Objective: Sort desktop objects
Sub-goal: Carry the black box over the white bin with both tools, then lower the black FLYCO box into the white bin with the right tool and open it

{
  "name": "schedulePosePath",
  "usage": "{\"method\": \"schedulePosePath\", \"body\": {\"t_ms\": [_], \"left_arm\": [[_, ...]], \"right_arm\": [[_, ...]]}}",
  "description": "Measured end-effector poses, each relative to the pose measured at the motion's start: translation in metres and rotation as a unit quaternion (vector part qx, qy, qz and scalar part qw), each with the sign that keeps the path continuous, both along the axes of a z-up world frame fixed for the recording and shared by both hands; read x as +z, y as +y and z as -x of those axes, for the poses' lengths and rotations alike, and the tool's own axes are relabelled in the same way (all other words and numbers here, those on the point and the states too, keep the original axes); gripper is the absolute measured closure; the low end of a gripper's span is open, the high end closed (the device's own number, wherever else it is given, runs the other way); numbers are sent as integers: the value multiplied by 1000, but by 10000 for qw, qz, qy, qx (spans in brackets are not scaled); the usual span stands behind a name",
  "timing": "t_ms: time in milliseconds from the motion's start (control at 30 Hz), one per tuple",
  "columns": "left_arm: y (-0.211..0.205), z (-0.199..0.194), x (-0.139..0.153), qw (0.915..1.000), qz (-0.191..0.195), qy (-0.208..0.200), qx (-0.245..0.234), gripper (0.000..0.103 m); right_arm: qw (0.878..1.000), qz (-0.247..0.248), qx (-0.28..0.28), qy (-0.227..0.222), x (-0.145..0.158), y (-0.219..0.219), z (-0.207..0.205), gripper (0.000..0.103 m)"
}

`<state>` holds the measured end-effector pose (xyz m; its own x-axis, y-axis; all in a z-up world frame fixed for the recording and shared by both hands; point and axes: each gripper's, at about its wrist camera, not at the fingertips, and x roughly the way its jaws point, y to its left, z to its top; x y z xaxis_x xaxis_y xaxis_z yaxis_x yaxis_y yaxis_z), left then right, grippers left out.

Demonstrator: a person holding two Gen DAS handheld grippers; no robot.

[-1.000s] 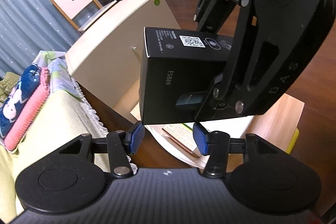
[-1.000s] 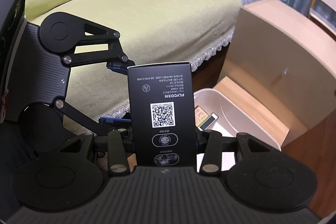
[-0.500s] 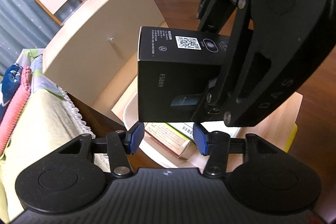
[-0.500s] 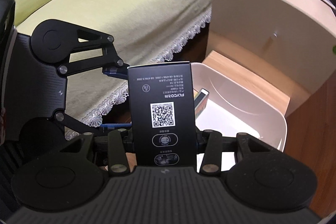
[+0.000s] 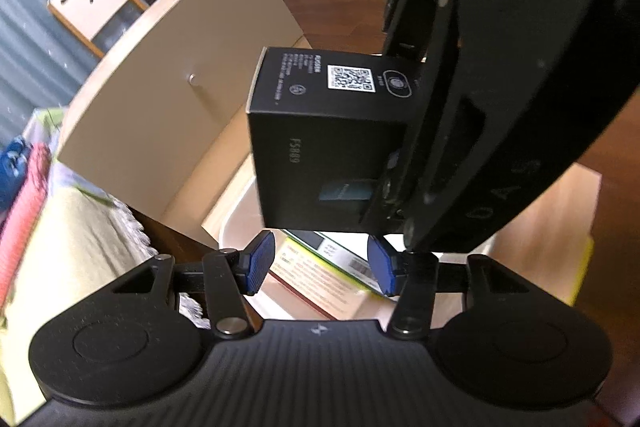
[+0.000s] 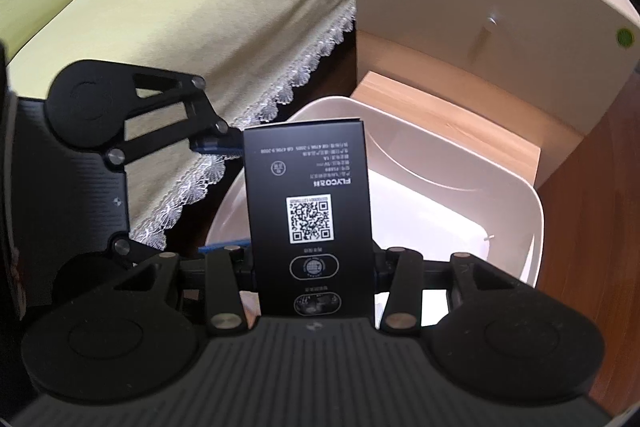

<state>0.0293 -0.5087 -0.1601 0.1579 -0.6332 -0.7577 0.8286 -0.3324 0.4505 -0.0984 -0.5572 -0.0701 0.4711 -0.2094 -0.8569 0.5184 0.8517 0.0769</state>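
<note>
One black box [image 6: 308, 219], one white tub [image 6: 460, 195], two grippers. Right gripper [image 6: 312, 267]: jaws clamped on the box's two sides, box upright, held in the air over the tub's near-left rim; QR label faces the right wrist cam. Left gripper [image 5: 320, 267]: jaws wide, blue pads [image 5: 260, 263] bare, nothing between them, just below the box. Left wrist view shows the same box [image 5: 328, 155] from its side, marked "FS889", w/ the right gripper's linkage covering its right end. Tub contents: seen only in left wrist view, approx. two flat packs, one red-edged carton [image 5: 316, 283] and one green-edged pack [image 5: 340, 255], both partly hidden by box and pads, text too blurred to read; in right wrist view the box and gripper body hide them, tub floor looks bare white. Tub sits on a wooden surface [image 6: 440, 119], against a beige cabinet [image 6: 480, 7]; green-covered sofa [image 6: 180, 7] w/ lace trim to the left. Right side of left wrist view motion-blurred
</note>
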Motion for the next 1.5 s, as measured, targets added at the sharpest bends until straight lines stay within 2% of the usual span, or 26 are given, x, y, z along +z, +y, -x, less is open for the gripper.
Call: {"method": "schedulePosePath", "body": {"t_ms": [100, 233, 400, 533, 767, 967, 1167, 1267, 1500], "left_arm": [[-1, -3, -8, 9999, 52, -146, 67, 46], [1, -4, -25, 9983, -43, -570, 139, 44], [1, -6, -38, 9977, -260, -603, 149, 44], [-1, -4, -48, 9964, -315, -784, 95, 44], [-8, -9, -54, 9936, -217, -1109, -56, 44], [-9, -6, -60, 9894, -334, -1395, -210, 44], [-13, -12, -59, 9829, -489, -1776, 21, 42], [-15, -18, -58, 9818, -544, -1810, 201, 42], [-14, -22, -61, 9822, -677, -1743, 188, 38]], "right_arm": [[9999, -41, -139, 15, -8, -5, -2, 63], [9993, -73, -361, -50, -15, -9, -2, 63], [9975, -149, -681, -104, -24, -17, 6, 63], [9944, -299, -1005, -124, -32, -27, 13, 63], [9876, -637, -1434, -91, -53, -42, 19, 63], [9804, -977, -1709, 27, -79, -56, 13, 63], [9774, -1084, -1811, 81, -97, -62, 7, 63], [9759, -1123, -1869, 130, -104, -65, 5, 63], [9637, -1439, -2238, 217, -125, -78, 2, 63]]}}
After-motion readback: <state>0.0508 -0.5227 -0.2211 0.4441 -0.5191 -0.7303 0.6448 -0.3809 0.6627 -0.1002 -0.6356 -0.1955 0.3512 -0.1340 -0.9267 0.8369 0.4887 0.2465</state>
